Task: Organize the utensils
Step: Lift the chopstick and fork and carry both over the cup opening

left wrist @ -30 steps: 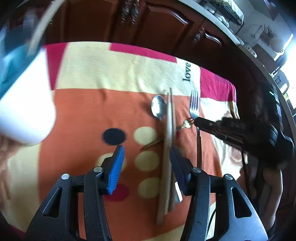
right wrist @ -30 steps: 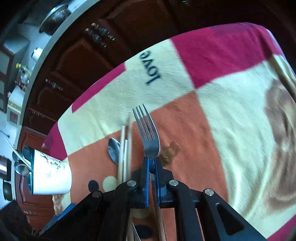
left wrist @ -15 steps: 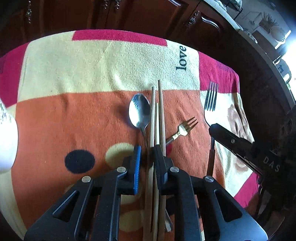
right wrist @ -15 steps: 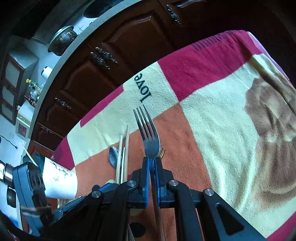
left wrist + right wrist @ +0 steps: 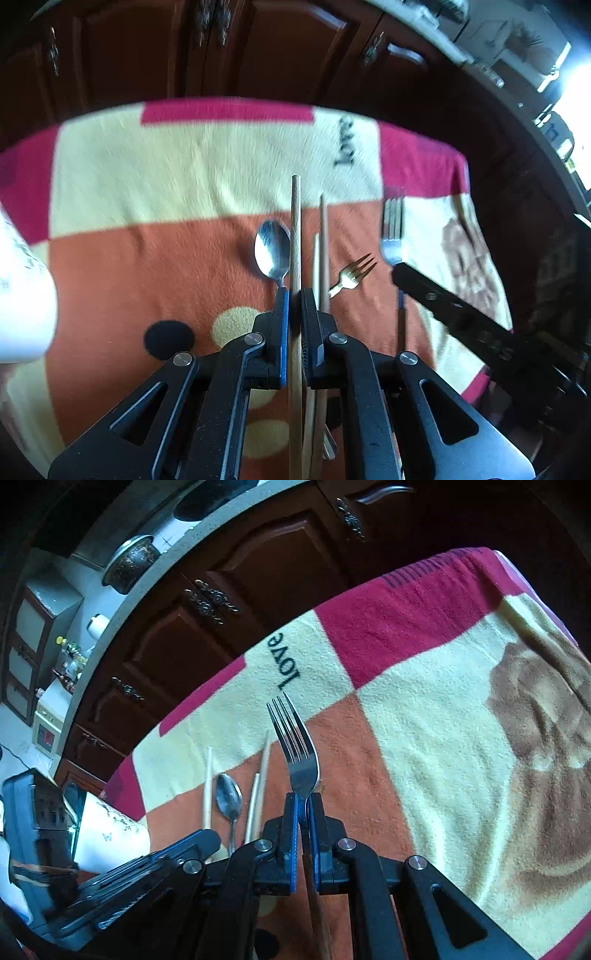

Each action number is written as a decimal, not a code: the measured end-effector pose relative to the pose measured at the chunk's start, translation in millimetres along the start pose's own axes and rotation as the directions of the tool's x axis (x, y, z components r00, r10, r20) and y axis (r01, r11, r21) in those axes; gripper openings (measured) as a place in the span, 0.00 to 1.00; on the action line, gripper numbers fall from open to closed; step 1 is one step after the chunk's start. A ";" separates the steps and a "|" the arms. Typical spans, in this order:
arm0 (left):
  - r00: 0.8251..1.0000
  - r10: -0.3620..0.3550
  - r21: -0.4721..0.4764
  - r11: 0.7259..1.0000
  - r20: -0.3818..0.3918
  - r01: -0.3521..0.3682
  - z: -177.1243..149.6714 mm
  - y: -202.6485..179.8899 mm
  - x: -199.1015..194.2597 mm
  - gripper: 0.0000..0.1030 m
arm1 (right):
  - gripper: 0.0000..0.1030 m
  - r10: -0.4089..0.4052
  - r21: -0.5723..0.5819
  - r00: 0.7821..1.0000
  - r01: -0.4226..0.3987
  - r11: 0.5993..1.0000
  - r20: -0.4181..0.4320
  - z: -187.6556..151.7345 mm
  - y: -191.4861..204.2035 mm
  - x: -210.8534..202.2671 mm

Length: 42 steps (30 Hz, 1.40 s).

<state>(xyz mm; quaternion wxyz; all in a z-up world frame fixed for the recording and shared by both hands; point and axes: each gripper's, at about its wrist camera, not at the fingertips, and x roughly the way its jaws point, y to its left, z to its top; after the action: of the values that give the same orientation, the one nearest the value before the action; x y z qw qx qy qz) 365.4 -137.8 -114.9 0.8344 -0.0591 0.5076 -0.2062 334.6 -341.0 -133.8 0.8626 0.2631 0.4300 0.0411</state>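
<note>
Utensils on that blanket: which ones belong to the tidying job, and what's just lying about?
Part of the job:
chopstick in left hand-held gripper
large fork in right hand-held gripper
spoon
small gold fork
two loose chopsticks
white cup

Just lying about:
blanket
cabinets

The blanket [image 5: 424, 701] bears the word "love".

I see one wooden chopstick [image 5: 296, 236] raised off the blanket, pointing away from me. Two more chopsticks [image 5: 321, 254] lie just right of it, side by side. A steel spoon [image 5: 272, 248] lies bowl-up to its left. A small gold fork [image 5: 353, 275] lies angled further right. A large steel fork [image 5: 297, 744] is lifted, tines forward.
</note>
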 end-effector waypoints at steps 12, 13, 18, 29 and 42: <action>0.981 0.061 0.042 0.997 0.183 -0.070 -21.0 7.3 -84.1 0.05 | 0.02 0.055 -0.026 0.998 -0.055 0.998 0.004 0.5 18.0 -23.7; 0.981 0.061 0.037 0.997 0.184 -0.069 -23.0 11.5 -87.9 0.05 | 0.02 0.040 -0.015 0.999 -0.040 0.999 -0.029 1.4 15.9 -21.6; 0.983 0.044 -0.009 0.999 0.179 -0.043 -31.8 25.8 -105.7 0.05 | 0.01 -0.043 0.010 0.976 0.046 0.999 -0.213 -5.0 -5.0 -6.0; 0.982 0.031 -0.059 0.998 0.187 -0.021 -48.6 51.9 -140.4 0.05 | 0.53 -0.089 -0.125 0.955 0.055 0.991 -0.284 12.2 21.3 33.5; 0.976 0.040 -0.130 0.991 0.215 -0.012 -61.0 86.1 -181.4 0.05 | 0.05 -0.442 -0.440 0.835 0.279 0.854 -0.329 7.5 67.7 78.2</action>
<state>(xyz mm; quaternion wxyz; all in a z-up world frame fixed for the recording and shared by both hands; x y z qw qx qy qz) 264.2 20.4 -21.3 0.8819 -0.1281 0.4265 -0.1546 399.8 -262.8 -153.4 0.7757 -0.0089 0.6310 0.0113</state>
